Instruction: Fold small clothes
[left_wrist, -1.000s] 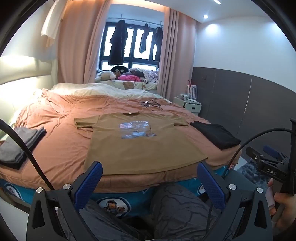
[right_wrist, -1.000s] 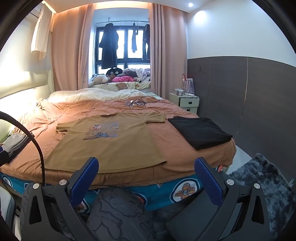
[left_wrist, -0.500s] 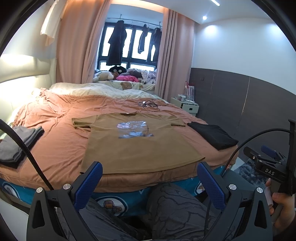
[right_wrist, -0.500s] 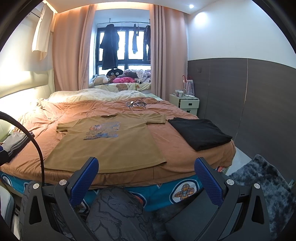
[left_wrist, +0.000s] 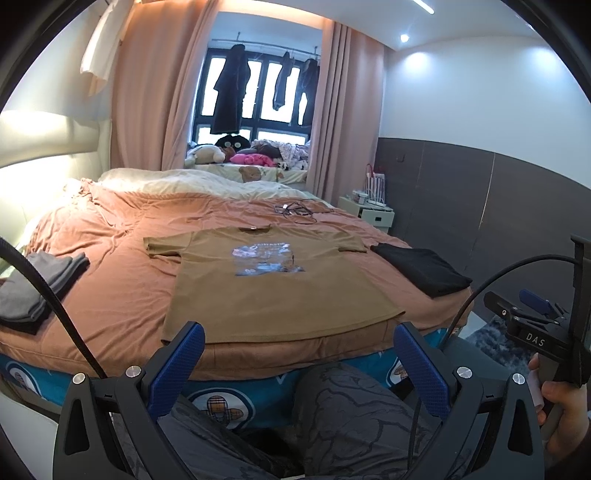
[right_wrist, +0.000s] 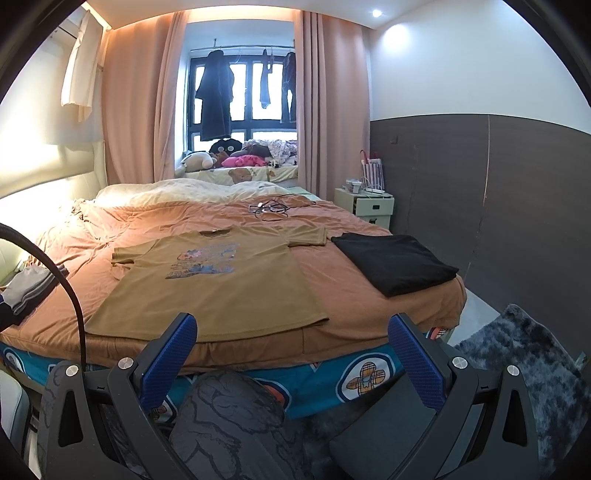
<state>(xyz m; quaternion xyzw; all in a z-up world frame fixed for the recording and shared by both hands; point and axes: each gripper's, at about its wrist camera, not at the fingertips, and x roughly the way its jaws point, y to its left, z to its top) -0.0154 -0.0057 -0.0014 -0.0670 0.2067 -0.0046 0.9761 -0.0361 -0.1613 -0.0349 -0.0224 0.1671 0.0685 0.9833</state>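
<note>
The t-shirt print (left_wrist: 264, 258) seems too blurred to read.

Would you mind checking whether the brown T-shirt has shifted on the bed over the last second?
No. The brown T-shirt lies flat in the same spot beside the folded black garment; only the cameras have drifted slightly.

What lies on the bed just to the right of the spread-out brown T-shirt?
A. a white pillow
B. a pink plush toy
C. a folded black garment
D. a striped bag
C: a folded black garment lies on the orange cover beside the right sleeve of the brown T-shirt.
</note>
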